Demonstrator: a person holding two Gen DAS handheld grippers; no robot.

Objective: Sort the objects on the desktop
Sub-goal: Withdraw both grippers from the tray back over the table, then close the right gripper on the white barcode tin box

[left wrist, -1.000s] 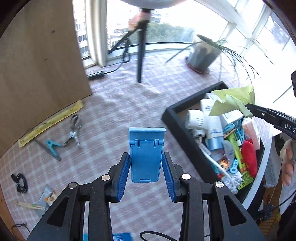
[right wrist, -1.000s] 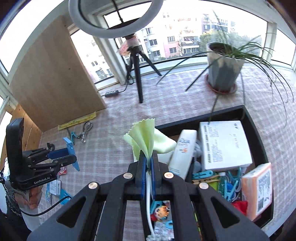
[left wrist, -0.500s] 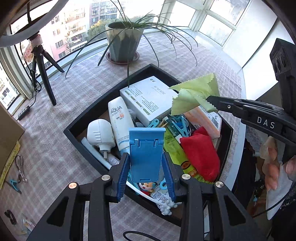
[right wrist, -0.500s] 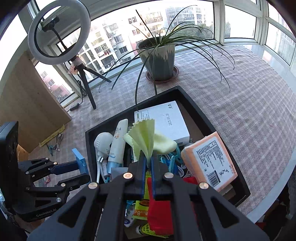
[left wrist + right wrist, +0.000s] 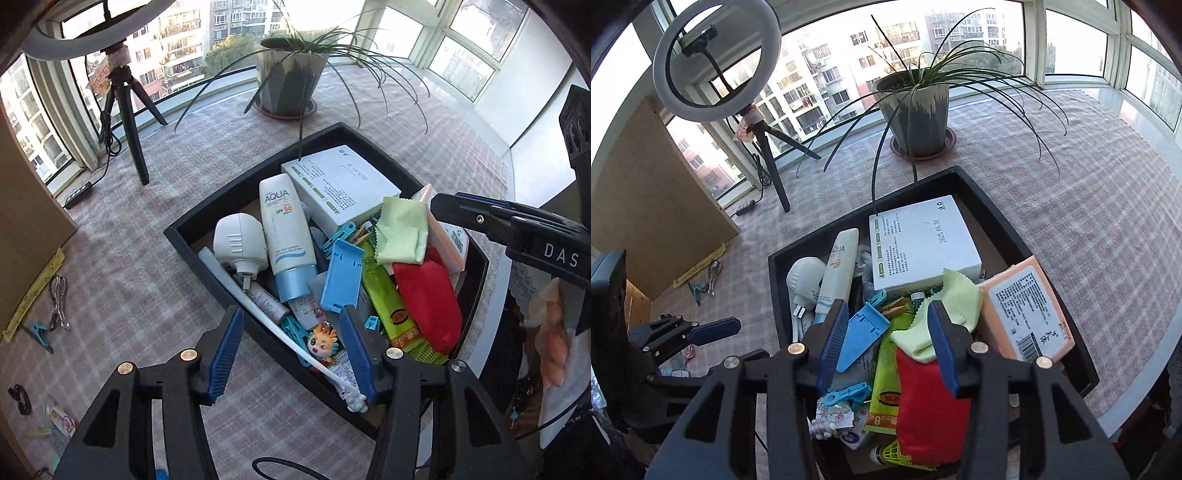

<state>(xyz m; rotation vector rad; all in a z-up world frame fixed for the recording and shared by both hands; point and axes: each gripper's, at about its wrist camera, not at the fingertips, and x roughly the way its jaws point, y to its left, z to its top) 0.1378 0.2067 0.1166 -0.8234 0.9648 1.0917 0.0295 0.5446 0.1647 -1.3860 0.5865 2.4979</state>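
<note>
A black tray (image 5: 207,218) (image 5: 775,288) full of small items stands on the checked tablecloth. A blue phone stand (image 5: 341,275) (image 5: 862,336) lies loose in it, leaning on the sunscreen tube (image 5: 286,229). My left gripper (image 5: 290,354) hovers above the tray's near rim, its jaws opening with nothing pressed between the pads. A light green cloth (image 5: 400,232) (image 5: 945,314) rests on the pile beside the orange packet (image 5: 1023,306) and above the red pouch (image 5: 931,402). My right gripper (image 5: 886,341) is over the pile, its jaws opening and free of the cloth.
A potted plant (image 5: 916,114) stands behind the tray, its long leaves reaching over it. A ring light on a tripod (image 5: 768,155) and a brown board (image 5: 653,206) are at the back left. Pliers (image 5: 59,299) and a blue clip (image 5: 40,332) lie on the cloth at left. The table's edge runs close at right.
Both grippers swung over the tray and opened. The blue stand left my left gripper and the green cloth left my right gripper; both now lie in the tray.
</note>
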